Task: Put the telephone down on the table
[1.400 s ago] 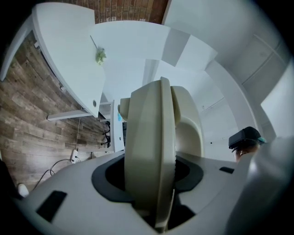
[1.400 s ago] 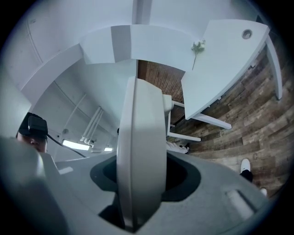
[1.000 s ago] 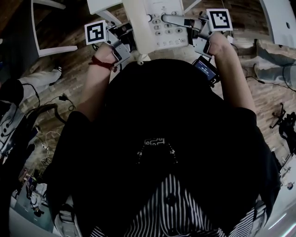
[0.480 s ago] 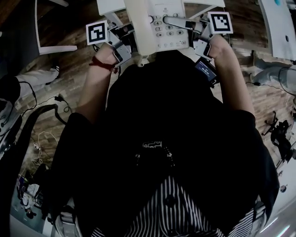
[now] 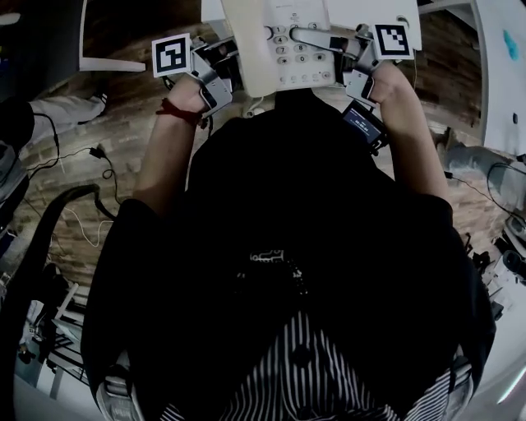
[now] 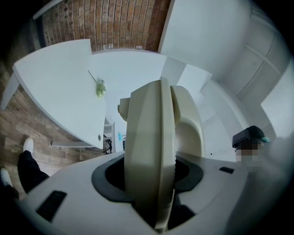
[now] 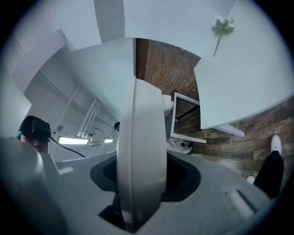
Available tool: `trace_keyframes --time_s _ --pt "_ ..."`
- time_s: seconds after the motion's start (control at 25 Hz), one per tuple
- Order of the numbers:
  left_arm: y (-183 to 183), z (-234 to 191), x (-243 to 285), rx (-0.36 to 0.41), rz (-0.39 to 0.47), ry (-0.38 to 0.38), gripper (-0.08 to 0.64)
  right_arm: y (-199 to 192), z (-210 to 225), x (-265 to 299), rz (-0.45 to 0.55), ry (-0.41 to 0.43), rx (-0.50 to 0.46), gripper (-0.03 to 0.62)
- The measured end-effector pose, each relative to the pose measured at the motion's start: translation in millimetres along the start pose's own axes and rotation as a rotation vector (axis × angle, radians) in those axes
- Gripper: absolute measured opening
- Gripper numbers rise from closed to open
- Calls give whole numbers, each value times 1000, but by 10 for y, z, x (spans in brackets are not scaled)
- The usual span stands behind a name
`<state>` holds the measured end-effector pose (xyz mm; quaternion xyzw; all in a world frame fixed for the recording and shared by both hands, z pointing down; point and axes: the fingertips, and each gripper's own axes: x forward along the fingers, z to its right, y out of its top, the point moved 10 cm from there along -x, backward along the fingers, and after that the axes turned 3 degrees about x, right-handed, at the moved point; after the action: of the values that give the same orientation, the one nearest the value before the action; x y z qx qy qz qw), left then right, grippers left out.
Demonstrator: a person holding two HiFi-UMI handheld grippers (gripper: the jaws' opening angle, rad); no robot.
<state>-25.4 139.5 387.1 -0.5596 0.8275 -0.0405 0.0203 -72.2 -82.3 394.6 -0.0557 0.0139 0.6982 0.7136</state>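
**Phone clamped between both grippers, by the table edge**

Just past the person's black shirt (image 5: 288, 230), the left gripper (image 5: 223, 72) is closed on the phone's (image 5: 283, 45) handset side. The right gripper (image 5: 343, 56) is closed on its opposite edge. In each gripper view the cream casing fills the gap between the jaws, pads pressed against it. The phone sits face up, keypad showing, its far end over the near edge of a white table (image 5: 353, 10); whether it touches cannot be told. Wood floor (image 5: 123, 123) lies either side. Farther off, a green sprig (image 6: 99, 88) lies on a white tabletop.
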Motion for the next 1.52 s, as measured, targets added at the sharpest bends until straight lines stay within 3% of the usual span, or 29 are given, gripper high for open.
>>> trace_keyframes --time_s 0.2,0.44,0.84,1.52 --pt "-4 -214 93 -32 -133 -72 201 -263 54 -121 125 -74 -9 195" --pt "-20 -289 66 -43 -141 -73 199 -295 105 -106 124 -77 13 195" --pt "-24 -345 91 -44 -128 -141 201 -260 29 -102 111 -130 -16 195" --pt "14 -258 76 7 -140 -98 201 -245 55 -96 105 -80 -49 195"
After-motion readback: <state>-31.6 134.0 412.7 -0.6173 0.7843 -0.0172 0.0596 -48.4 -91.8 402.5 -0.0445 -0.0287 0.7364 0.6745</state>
